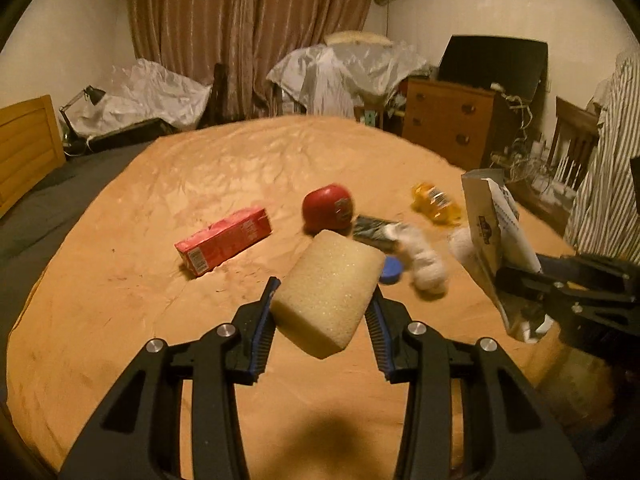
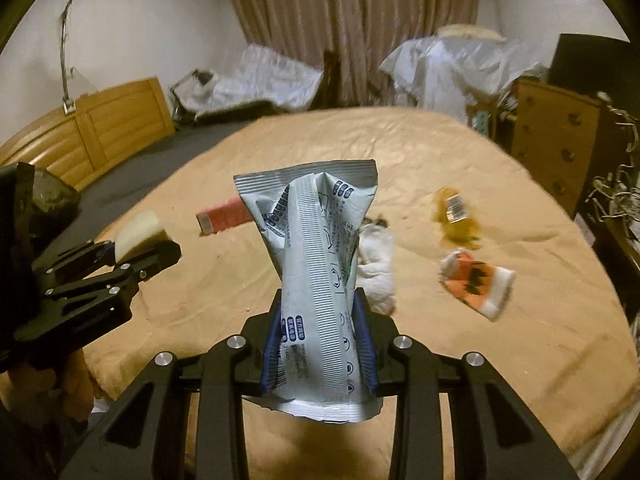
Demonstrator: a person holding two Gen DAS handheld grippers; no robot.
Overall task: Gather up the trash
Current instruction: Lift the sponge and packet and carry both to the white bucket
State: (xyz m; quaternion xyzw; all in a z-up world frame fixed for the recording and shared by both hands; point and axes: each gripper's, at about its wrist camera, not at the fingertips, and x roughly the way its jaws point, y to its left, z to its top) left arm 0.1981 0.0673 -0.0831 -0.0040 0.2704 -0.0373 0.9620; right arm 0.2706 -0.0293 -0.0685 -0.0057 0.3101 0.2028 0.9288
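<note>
Sponge [image 1: 328,292] in left tongs [image 1: 324,300] — wrapper [image 2: 320,280] in right tongs [image 2: 320,320].

1. The sponge [image 1: 328,292] is showing pale yellow.
2. The carton [image 1: 224,242] is showing red.
3. The pouch [image 2: 320,280] is showing silver-grey with blue print.
4. The bed cover [image 1: 160,184] is glowing tan-orange.
5. The curtain [image 1: 248,32] is hanging in brownish-pink stripes.
6. The small wrapper [image 2: 478,284] is showing orange and white.
</note>
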